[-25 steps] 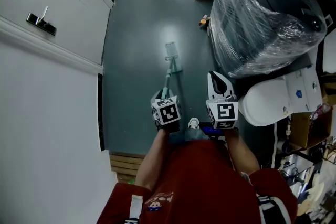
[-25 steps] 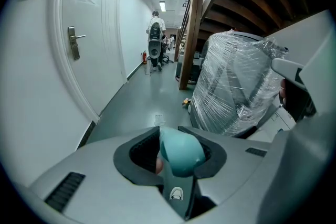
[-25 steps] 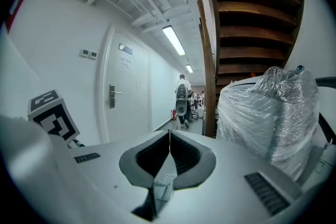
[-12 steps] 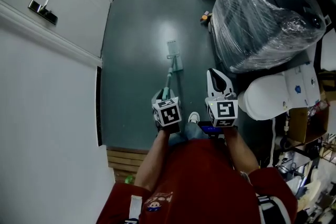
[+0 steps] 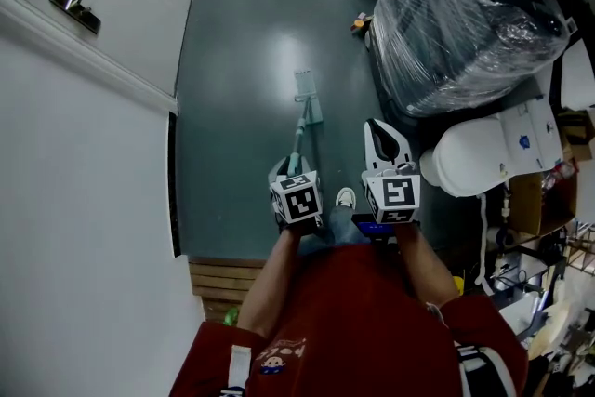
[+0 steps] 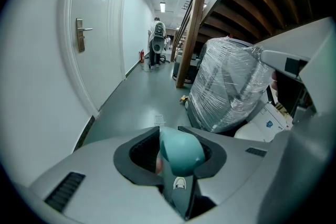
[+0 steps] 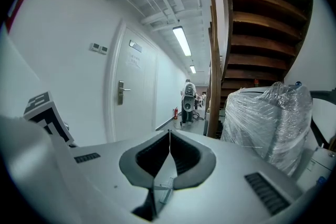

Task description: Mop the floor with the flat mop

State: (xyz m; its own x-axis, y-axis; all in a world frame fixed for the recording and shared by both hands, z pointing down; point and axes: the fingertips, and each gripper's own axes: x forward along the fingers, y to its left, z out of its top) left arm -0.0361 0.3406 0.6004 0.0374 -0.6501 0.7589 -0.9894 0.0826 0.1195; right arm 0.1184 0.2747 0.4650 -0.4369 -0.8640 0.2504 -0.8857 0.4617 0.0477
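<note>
**Head view.** The flat mop's head lies flat on the grey-green floor, straight ahead of the person. Its teal handle slopes back from the head to the left gripper, which closes round the handle's upper end. That gripper's body and marker cube cover the top of the handle. The right gripper is held just to the right of the handle, apart from it, with its white jaws pointing forward beside a plastic-wrapped load. One shoe shows between the two grippers. **Left gripper view.** The left gripper has both dark pads pressed on the rounded teal end of the handle, which fills the gap between them. The shaft below is hidden behind this end. The mop head appears only as a small pale outline on the floor beyond, too small for detail. A white door stands at the left. **Right gripper view.** The right gripper has its jaws brought fully together, the pads meeting along one line with nothing between them. It is aimed up the corridor towards a door, and the gripper's own body cuts off the lower part of this view.
</note>
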